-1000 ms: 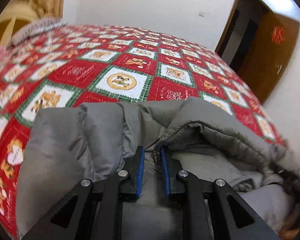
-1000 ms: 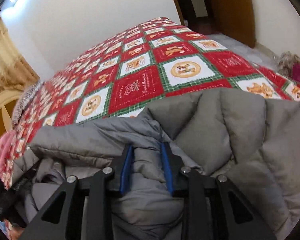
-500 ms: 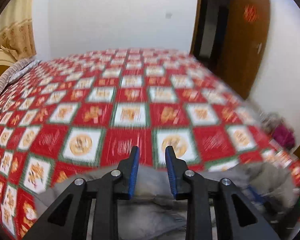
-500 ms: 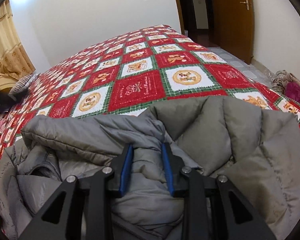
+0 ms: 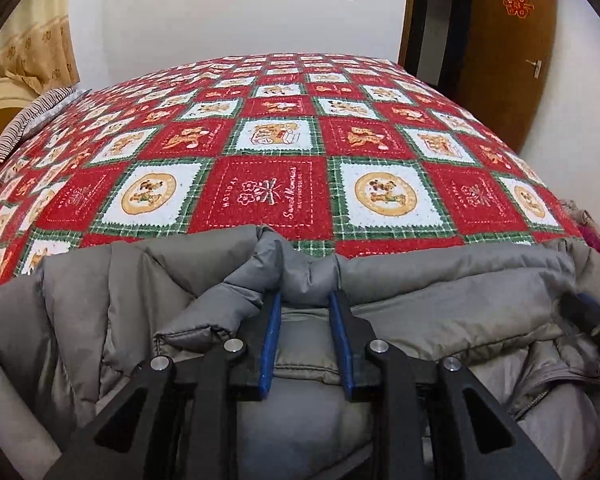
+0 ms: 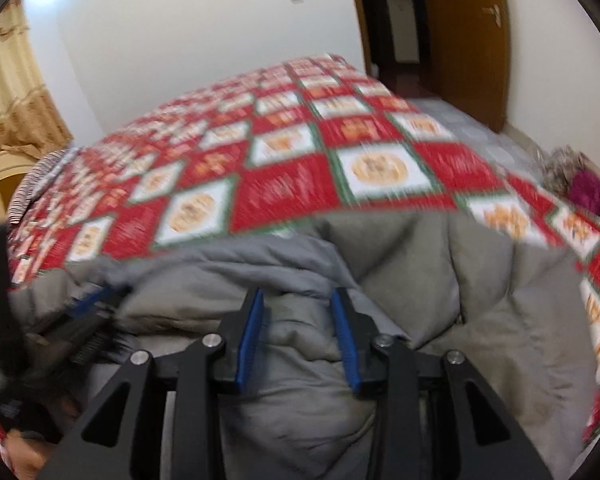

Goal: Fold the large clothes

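Note:
A grey puffer jacket (image 5: 440,300) lies bunched at the near edge of the bed; it also shows in the right wrist view (image 6: 440,280). My left gripper (image 5: 305,300) is shut on a fold of the jacket's padded edge, with grey fabric filling the gap between its blue pads. My right gripper (image 6: 297,298) is shut on another thick fold of the jacket. The right wrist view is blurred by motion. The left gripper's tip shows at the left of the right wrist view (image 6: 96,294).
The bed carries a red, white and green patchwork quilt (image 5: 268,184) that stretches far ahead. A striped pillow (image 5: 32,116) lies at the far left. A wooden door (image 5: 508,48) stands at the right. Clothes (image 6: 580,184) lie piled on the floor at the right.
My left gripper lifted off the jacket, swung to face along the bed and now grips a fold at the jacket's far edge. My right gripper keeps its hold and is moving.

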`<state>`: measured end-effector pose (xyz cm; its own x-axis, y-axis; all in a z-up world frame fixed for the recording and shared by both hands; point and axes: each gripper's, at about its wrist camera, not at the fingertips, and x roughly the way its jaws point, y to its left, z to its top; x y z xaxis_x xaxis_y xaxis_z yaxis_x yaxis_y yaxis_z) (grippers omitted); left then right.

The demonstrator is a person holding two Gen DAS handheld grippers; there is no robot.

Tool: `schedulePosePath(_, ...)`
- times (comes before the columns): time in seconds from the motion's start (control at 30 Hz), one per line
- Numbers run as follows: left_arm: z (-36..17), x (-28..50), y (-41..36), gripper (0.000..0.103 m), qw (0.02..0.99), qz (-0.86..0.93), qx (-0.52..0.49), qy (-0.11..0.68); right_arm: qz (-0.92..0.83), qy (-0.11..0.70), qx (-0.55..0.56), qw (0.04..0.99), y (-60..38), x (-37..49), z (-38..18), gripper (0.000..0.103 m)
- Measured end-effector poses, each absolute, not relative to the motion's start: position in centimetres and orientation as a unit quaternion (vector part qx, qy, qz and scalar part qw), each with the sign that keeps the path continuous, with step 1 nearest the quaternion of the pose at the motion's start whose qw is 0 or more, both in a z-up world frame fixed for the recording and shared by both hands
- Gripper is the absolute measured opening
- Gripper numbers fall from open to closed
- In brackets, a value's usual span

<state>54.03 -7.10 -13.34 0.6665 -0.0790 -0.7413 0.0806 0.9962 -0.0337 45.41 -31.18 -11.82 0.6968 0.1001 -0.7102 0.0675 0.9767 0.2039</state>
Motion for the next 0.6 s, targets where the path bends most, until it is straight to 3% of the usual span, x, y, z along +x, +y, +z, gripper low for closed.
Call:
schedulePosePath(0.1, -13.4, 54.2, -7.8, 0.027, 0.914, -0.033, 0.025, 0.403, 0.038, 0.375, 0.062, 0.924, -28.6, 45.9, -9.9, 0.041)
schedulePosePath(0.23, -13.4, 54.2, -7.6, 0.027, 0.915, -0.035, 0.021, 0.402, 0.056, 0.453, 0.033, 0.889, -26.7, 48.3, -14.0, 0.041)
schedulePosePath(0.6, -13.4, 54.1, -7.8, 0.027, 0.915, -0.032, 0.026, 0.401, 0.042, 0.434, 0.005, 0.9, -26.1, 48.2, -14.6, 0.041)
